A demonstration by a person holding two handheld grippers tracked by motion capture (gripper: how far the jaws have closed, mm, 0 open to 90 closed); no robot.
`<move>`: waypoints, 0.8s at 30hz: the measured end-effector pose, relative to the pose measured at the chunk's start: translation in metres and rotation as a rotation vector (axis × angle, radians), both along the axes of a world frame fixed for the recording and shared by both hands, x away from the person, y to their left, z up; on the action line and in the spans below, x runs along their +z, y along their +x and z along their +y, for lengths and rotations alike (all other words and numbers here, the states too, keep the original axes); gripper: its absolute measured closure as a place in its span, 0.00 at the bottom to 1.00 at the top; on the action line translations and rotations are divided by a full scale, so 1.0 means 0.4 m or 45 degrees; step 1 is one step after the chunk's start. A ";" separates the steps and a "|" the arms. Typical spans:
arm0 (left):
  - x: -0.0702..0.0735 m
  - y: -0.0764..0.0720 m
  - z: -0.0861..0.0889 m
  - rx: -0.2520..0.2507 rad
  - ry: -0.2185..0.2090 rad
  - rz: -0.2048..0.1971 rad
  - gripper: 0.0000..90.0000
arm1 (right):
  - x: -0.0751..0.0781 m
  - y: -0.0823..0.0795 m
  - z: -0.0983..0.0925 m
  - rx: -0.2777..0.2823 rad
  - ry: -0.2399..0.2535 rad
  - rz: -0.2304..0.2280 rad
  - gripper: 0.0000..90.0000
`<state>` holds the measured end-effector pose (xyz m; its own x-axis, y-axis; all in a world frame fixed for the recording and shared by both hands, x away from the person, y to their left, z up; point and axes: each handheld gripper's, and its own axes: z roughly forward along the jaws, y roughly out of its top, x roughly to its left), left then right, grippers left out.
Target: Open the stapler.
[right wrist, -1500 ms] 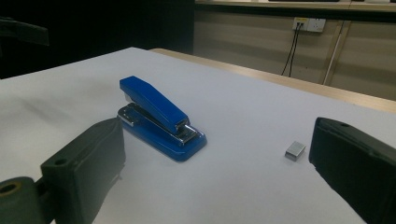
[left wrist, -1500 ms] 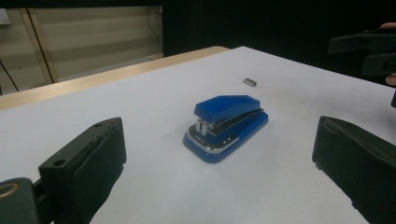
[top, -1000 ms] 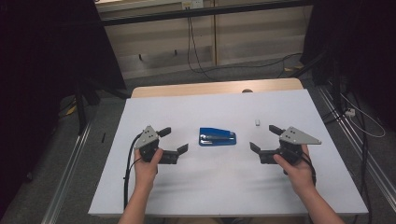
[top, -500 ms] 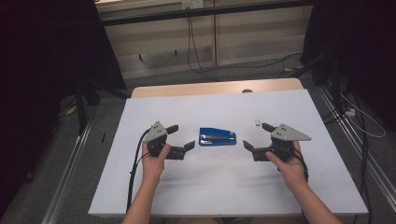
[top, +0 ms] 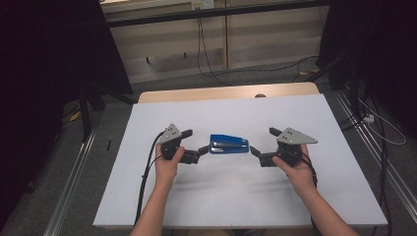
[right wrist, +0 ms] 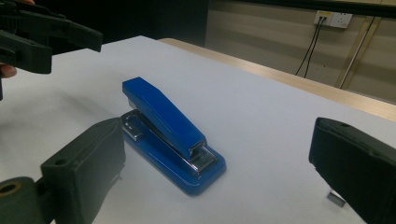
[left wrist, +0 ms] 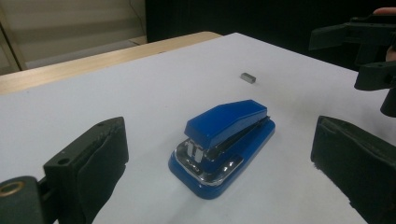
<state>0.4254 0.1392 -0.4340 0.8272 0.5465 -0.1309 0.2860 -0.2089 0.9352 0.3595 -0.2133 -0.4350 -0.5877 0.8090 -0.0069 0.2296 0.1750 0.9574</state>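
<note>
A blue stapler [top: 229,144] lies flat on the white table top [top: 221,196], near its middle. My left gripper [top: 196,141] sits just left of it, open, with its jaws pointing at the stapler's end. My right gripper [top: 262,141] sits just right of it, also open. In the left gripper view the stapler [left wrist: 224,140] lies ahead between the wide-apart jaws of the left gripper [left wrist: 219,140], untouched, with the right gripper [left wrist: 369,51] beyond. In the right gripper view the stapler [right wrist: 168,135] lies between the spread jaws of the right gripper [right wrist: 215,154], and the left gripper [right wrist: 42,32] is at top left.
A small grey strip of staples [left wrist: 249,78] lies on the sheet behind the stapler, and the same strip [right wrist: 336,198] shows by the right gripper's jaw. A wooden table edge [top: 221,92] runs along the back. Cables [top: 206,54] trail on the floor beyond.
Both grippers have moved inward toward the stapler from either side, and they stay open. The stapler has not moved.
</note>
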 end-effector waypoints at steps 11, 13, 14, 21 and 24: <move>-0.005 0.043 -0.029 -0.030 0.027 0.056 0.04 | -0.006 0.023 0.018 0.007 -0.007 0.016 0.04; -0.005 0.049 -0.033 -0.029 0.045 0.059 0.04 | -0.008 0.026 0.020 0.005 -0.008 0.021 0.04; -0.005 0.052 -0.035 -0.027 0.045 0.055 0.04 | -0.009 0.028 0.021 0.003 -0.009 0.025 0.04; -0.005 0.078 -0.044 -0.034 0.031 0.080 0.04 | -0.018 0.043 0.034 0.000 -0.028 0.048 0.04; -0.005 0.089 -0.056 -0.047 0.094 0.063 0.04 | -0.018 0.050 0.043 -0.002 -0.027 0.058 0.04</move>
